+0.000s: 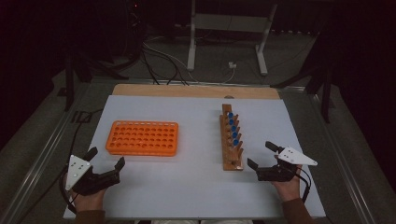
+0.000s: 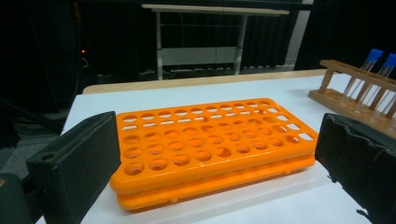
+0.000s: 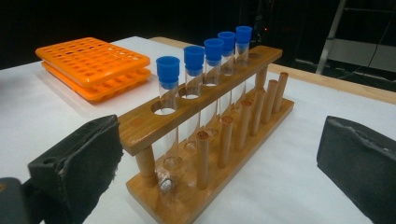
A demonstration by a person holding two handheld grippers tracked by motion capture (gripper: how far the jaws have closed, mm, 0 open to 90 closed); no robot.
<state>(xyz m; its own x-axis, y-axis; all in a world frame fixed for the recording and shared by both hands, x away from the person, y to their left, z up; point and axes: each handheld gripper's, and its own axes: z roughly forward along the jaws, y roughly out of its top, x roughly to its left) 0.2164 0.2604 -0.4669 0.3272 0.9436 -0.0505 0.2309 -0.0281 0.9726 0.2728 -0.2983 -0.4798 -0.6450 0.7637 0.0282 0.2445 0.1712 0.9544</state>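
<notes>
The left hand-held gripper rests low at the near left corner of the white worktop, its jaws spread wide with nothing between them. Just beyond it lies the orange tube rack, flat on the worktop with every hole bare; in the left gripper view the same rack sits framed between the two black jaws, apart from both.

The right hand-held gripper rests at the near right, likewise released, its jaws apart and holding nothing. It points at the near end of the wooden test-tube rack, which runs lengthwise away from the person. In the right gripper view that wooden rack stands between the jaws without touching them. Five blue-capped test tubes stand upright in a row in its top bar, beside a row of wooden pegs. The hole at the near end of the bar holds no tube.
</notes>
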